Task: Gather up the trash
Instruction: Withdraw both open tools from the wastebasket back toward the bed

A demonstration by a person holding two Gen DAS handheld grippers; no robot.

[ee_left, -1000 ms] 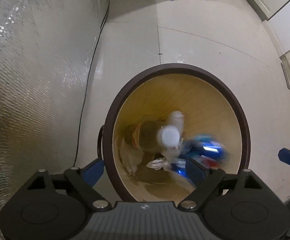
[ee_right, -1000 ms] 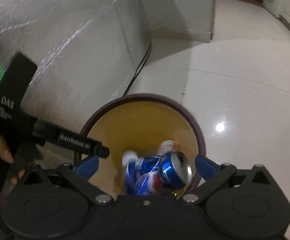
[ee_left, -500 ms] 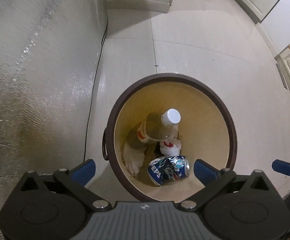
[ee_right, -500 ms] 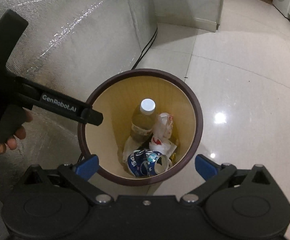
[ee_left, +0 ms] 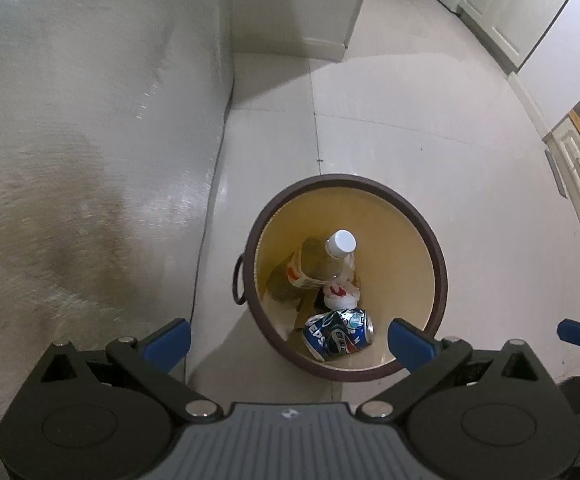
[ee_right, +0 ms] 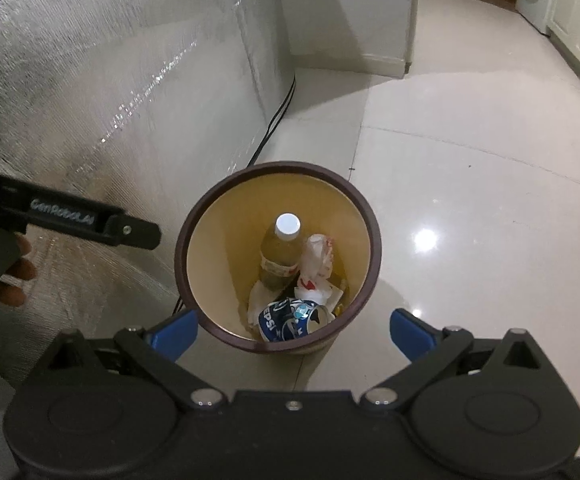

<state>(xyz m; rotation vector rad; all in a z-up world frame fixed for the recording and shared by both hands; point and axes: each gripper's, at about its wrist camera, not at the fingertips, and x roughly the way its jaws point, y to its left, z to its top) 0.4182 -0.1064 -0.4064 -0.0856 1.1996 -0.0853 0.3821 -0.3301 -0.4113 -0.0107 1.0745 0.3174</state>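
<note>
Left wrist view: your left gripper point(ee_left: 288, 338) jaws spread wide, holding nothing, above floor. Below, brown-rimmed wastebasket point(ee_left: 441, 276) contains crushed Pepsi can point(ee_left: 337, 334), capped plastic bottle point(ee_left: 321, 260), crumpled white wrapper point(ee_left: 339, 295).

Right wrist view: your right gripper point(ee_right: 293, 334) jaws wide apart, empty, over same wastebasket point(ee_right: 373, 252); Pepsi can point(ee_right: 290, 318) lies at bottom, beside bottle point(ee_right: 280, 254).
</note>
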